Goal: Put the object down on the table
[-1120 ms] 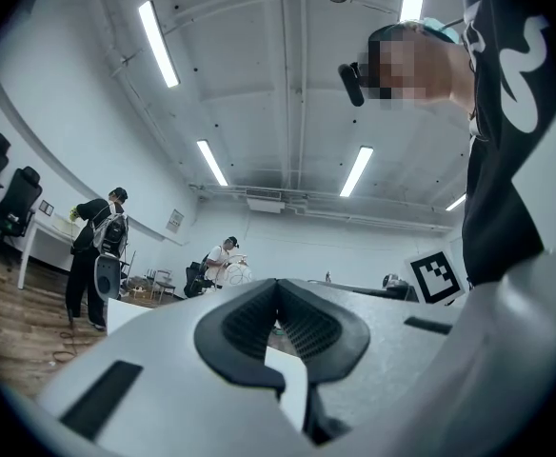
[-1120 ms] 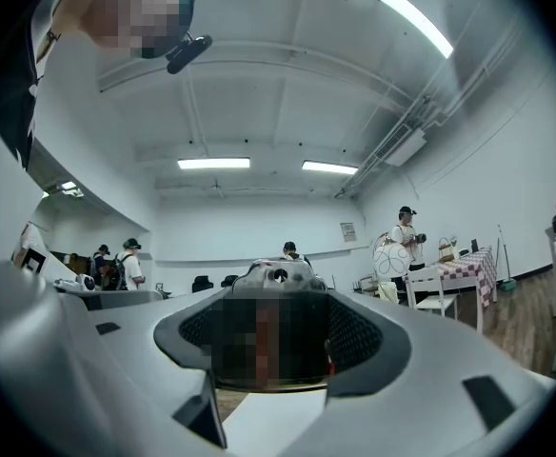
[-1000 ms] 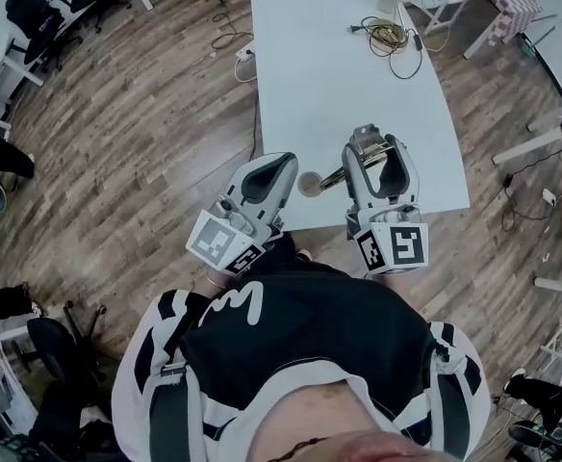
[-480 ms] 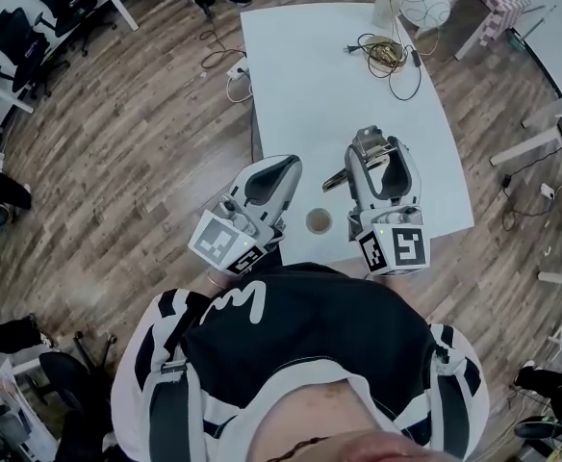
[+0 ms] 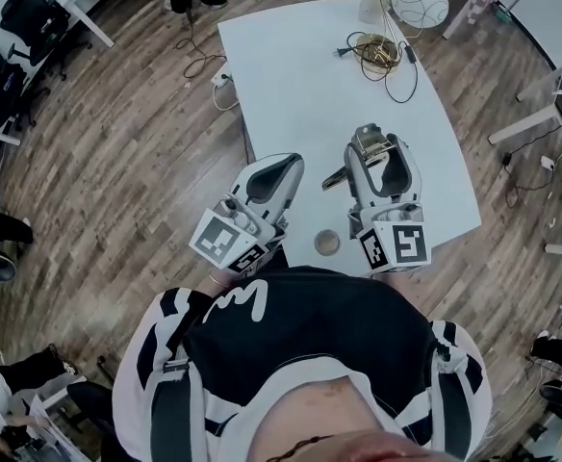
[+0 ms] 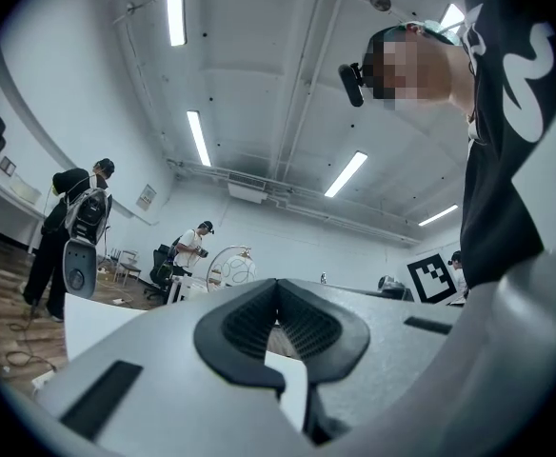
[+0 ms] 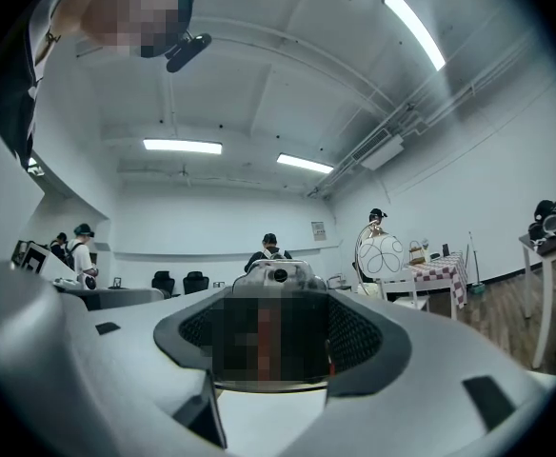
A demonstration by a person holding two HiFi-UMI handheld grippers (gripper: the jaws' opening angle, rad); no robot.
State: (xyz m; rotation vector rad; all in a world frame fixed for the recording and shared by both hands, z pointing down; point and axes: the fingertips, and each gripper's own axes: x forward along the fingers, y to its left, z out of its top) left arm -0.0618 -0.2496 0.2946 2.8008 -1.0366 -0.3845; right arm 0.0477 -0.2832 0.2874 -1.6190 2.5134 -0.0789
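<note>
Tabletop: a white tabletop [image 5: 300, 75] above a wood floor [image 5: 117, 142]; the person stands at its near edge.
Small round object: the small round object [image 5: 326, 243], grey-tan with a darker centre, sits on the tabletop just inside the near edge. In the head view it lies between the two grippers and neither touches it. Whether it is a cup or a roll cannot be told.
Left gripper: the left gripper [image 6: 278, 298] hangs over the near left corner of the tabletop, tips toward the far edge. Its jaws are together, the dark pads meeting at the tips with nothing held. White tabletop shows through the narrow slit below the pads.
Right gripper: the right gripper [image 5: 372, 144] hangs over the near right part of the tabletop, also pointing toward the far edge. Its jaws are clamped on a metal piece [image 7: 276, 276].
Metal piece: silvery, with a small round hole in its top, it sits at the jaw tips and rises just above them. A mosaic patch covers its lower part.
Far right corner: a coiled cable [image 5: 377, 54] lies on the tabletop, well apart from both grippers.
</note>
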